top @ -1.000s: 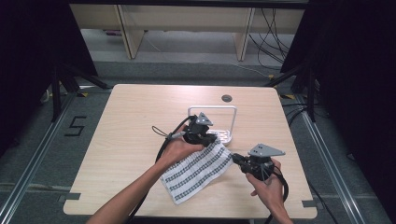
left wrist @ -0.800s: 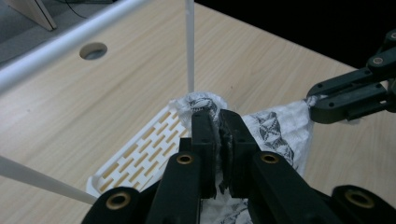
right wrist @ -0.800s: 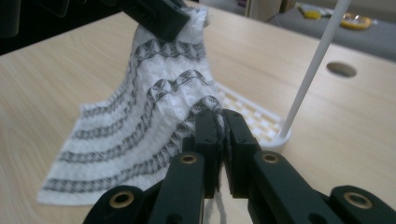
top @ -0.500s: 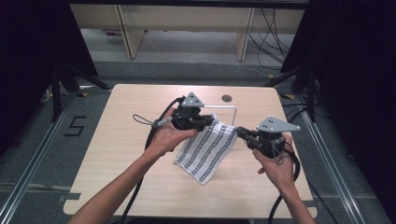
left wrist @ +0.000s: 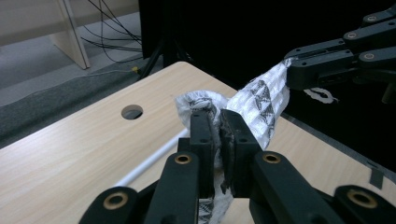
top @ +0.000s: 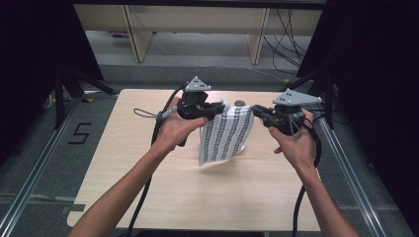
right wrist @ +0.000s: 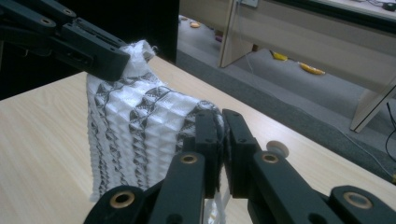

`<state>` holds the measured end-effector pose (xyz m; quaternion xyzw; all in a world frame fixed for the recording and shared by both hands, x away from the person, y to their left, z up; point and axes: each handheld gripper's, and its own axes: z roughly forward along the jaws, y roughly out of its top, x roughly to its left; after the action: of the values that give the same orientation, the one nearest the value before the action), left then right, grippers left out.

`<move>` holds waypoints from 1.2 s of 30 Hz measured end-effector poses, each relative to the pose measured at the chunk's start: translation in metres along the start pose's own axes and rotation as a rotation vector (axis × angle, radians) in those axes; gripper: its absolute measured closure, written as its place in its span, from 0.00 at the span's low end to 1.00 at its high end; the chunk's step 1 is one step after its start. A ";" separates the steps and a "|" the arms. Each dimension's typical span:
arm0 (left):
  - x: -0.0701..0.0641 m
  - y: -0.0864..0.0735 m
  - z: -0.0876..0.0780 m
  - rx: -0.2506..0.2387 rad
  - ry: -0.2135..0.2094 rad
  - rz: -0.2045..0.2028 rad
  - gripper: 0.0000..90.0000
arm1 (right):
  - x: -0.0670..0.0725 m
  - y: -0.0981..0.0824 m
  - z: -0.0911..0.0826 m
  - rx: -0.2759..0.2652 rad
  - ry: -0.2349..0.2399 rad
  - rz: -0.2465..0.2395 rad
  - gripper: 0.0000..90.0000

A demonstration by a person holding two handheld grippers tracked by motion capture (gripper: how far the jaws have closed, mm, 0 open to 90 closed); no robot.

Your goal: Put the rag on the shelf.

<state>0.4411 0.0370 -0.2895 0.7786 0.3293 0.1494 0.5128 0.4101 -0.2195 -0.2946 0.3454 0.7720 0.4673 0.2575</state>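
Dim surroundings, soft, slightly blurred frames

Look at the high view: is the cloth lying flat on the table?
No, the cloth hangs lifted between both tongs.

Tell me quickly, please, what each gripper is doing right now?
Left gripper: shut on one top corner of the cloth.
Right gripper: shut on the other top corner.

pale wood table [top: 148, 163]; thin white frame [left wrist: 149, 161], perhaps rack, lying on it.
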 end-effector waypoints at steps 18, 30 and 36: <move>0.020 0.027 0.005 -0.033 0.050 -0.051 0.92 | -0.018 0.042 0.022 -0.026 -0.049 0.011 0.96; 0.033 0.046 0.009 -0.046 0.083 -0.067 0.92 | -0.029 0.060 0.033 -0.026 -0.070 0.028 0.96; 0.039 0.053 0.014 -0.058 0.096 -0.071 0.92 | -0.034 0.068 0.041 -0.028 -0.084 0.045 0.96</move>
<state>0.4974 0.0395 -0.2525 0.7431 0.3764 0.1779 0.5238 0.4811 -0.2014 -0.2490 0.3783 0.7460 0.4689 0.2836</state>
